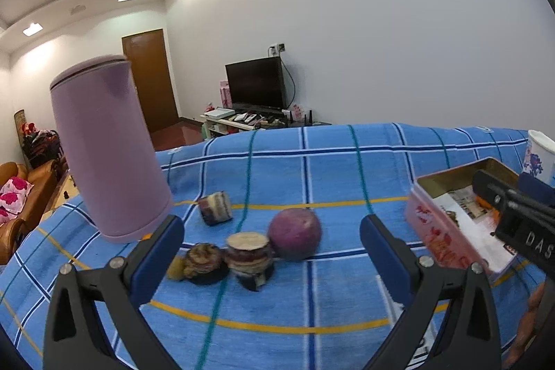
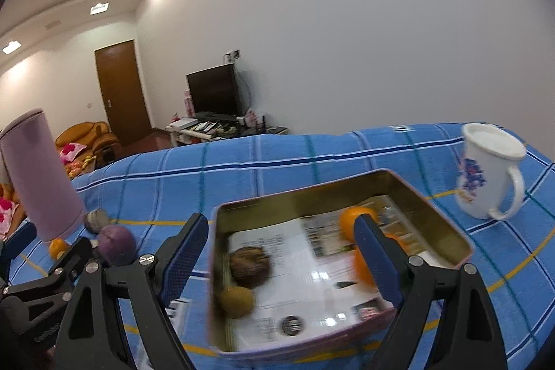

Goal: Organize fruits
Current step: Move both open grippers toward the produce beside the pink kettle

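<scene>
Both grippers are wide open and empty. The left gripper (image 1: 272,243) faces the loose fruit, all lying left of the tin box (image 1: 461,217): one round purple fruit (image 1: 295,233) nearest the tin, smaller dark, rough-skinned pieces (image 1: 248,252) beside it. The right gripper (image 2: 281,252) hangs over the tin. The purple fruit appears firm, smooth and liable to roll; grip across its widest girth, moderate pressure.

- Read "DAS" in pale letters, cut off at the frame edge, on the black body of the right gripper (image 1: 527,231).
- Printed paper lining the pink metal tin (image 2: 447,227): too blurred to read.
</scene>
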